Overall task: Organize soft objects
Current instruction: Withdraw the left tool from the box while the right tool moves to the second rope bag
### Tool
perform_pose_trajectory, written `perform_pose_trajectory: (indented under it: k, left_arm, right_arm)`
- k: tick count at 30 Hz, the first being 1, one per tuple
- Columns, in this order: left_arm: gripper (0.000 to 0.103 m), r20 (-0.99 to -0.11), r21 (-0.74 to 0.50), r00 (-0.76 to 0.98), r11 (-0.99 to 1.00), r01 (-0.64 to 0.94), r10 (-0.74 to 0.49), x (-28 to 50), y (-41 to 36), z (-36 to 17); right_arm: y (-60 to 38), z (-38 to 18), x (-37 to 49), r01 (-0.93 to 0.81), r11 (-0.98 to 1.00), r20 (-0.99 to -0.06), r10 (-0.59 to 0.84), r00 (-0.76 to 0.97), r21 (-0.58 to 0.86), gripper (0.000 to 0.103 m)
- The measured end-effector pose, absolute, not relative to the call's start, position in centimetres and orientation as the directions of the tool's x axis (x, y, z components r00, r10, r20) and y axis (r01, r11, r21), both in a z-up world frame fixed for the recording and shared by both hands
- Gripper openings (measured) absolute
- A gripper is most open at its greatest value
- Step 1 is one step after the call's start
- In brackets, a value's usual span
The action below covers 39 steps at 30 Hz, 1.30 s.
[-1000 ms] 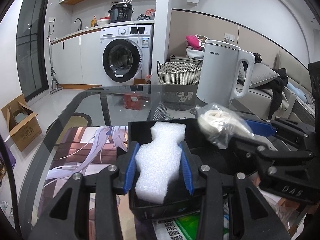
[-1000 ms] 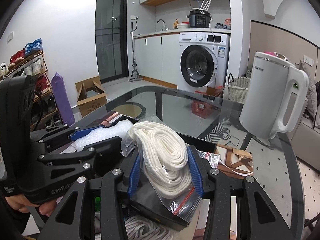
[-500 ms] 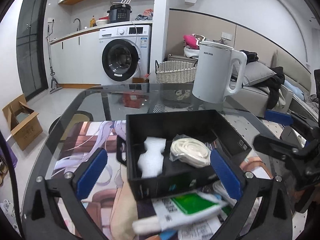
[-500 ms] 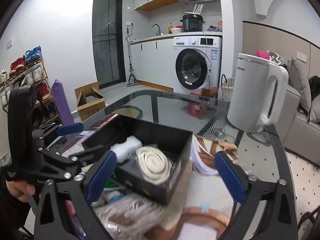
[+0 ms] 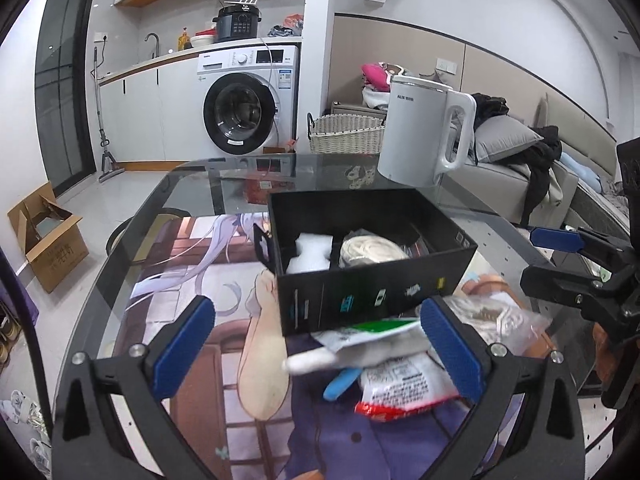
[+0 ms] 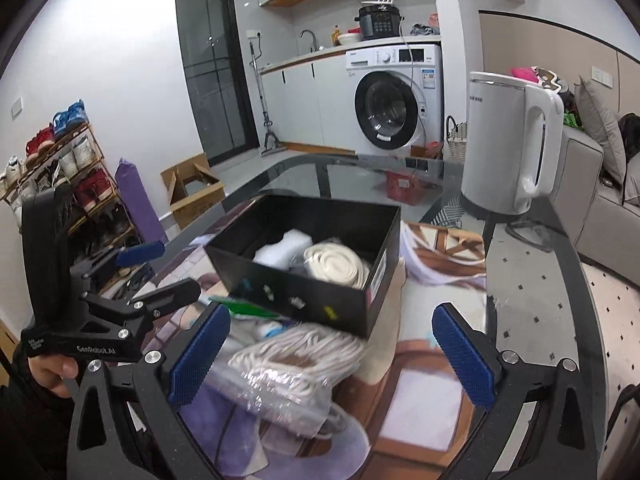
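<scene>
Resting in black box, white foam, coiled cream rope, both grippers' fingers spread wide, empty

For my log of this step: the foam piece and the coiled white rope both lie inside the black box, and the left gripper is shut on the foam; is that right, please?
Not quite. The left gripper is open and holds nothing, as the left wrist view shows. The foam piece and the coiled white rope do lie inside the black box.
</scene>
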State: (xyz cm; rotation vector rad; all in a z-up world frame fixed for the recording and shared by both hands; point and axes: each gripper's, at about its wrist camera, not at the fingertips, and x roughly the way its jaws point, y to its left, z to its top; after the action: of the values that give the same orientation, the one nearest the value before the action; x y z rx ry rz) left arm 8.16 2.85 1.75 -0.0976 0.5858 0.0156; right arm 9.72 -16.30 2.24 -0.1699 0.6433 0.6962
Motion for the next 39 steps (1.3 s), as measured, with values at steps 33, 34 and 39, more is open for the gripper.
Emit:
perform_pose_trajectory:
  k: [33, 34, 39]
  left_arm:
    - [0.103, -0.681, -0.038, 0.727, 0.995, 0.089, -0.091, 8.1, -0.1, -0.6]
    - [0.103, -0.685, -0.041, 0.722, 0.995, 0.090, -0.094, 8.1, -0.1, -0.7]
    - [0.103, -0.701, -0.039, 0.706, 0.993, 0.108, -0.105, 8.1, -0.3, -1.0]
  right_arm:
    - [-13.3, -0.9, 9.7, -0.663, 0.744, -0.728, 0.497, 0.472, 0.078, 0.103]
    - [-13.5, -0.9, 9.8, -0.657, 0.749, -0.734, 0.492, 0.469, 0.082, 0.103]
    - [-14.4, -1.2, 10.7, -0.642, 0.757, -0.756, 0.488, 0.436, 0.119, 0.103]
